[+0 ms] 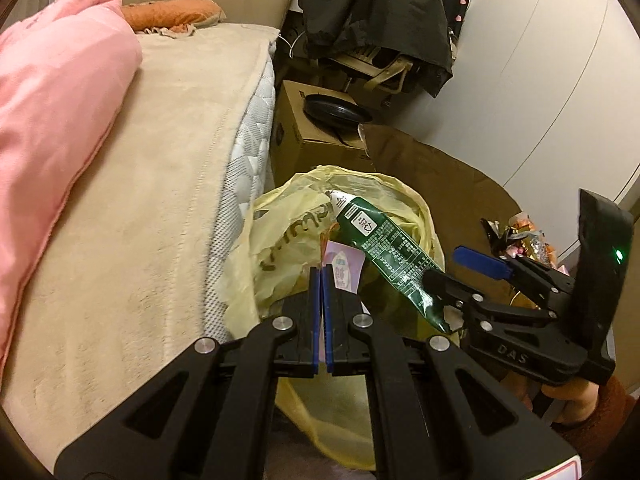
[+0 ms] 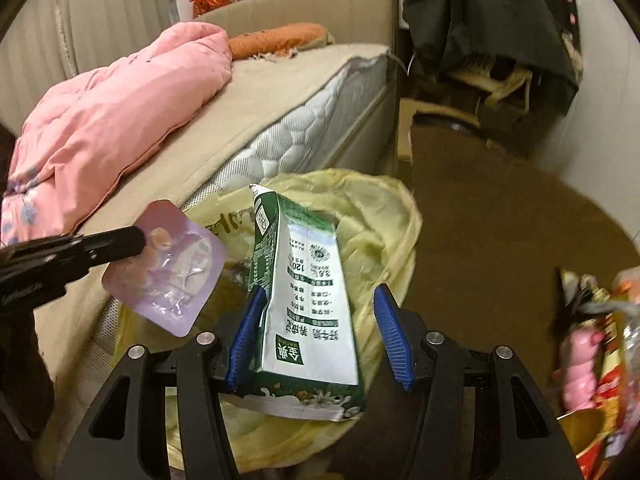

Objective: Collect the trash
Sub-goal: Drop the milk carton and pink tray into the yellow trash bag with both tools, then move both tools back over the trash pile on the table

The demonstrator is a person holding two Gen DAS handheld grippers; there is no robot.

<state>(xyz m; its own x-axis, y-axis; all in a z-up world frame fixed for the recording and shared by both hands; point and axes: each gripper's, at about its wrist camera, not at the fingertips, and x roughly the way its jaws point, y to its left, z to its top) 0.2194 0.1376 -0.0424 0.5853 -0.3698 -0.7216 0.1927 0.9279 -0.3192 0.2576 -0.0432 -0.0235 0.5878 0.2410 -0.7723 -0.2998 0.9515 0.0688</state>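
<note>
Blue-padded fingers of the right gripper [image 2: 320, 336] stand wide apart, w/ a flattened green-and-white milk carton [image 2: 308, 312] between them; it lies against the left-hand pad and well clear of the other, so it isn't clamped. Whether the carton is resting on that pad or already loose, can't tell from this angle. It tilts over the open mouth of the pale yellow plastic trash bag [image 2: 380, 216], top end pointing into the bag.

Left gripper [image 1: 321, 280] has its blue pads pressed nearly together on the edge of a small lilac foil pouch [image 1: 344, 270]. From the right wrist cam the same pouch [image 2: 172, 268] hangs out flat from the black finger tip, also above the bag opening, just beside the carton [image 1: 384, 256] but apart from it.

Bag [image 1: 280, 248] sits on the floor, touching the side of a bed w/ a white quilted mattress [image 1: 248, 148], beige blanket [image 1: 160, 184] on top. A pink quilted duvet [image 1: 52, 96] is bunched at the far side, orange cushion [image 1: 168, 12] near the headboard.

Past the bag: brown cardboard box [image 1: 316, 140] w/ a black round lid-like object [image 1: 336, 108] on it, dark clothing [image 1: 376, 16] piled above. On the brown floor to the right, a heap of colourful wrappers [image 2: 592, 336], incl. something pink, blurred.
</note>
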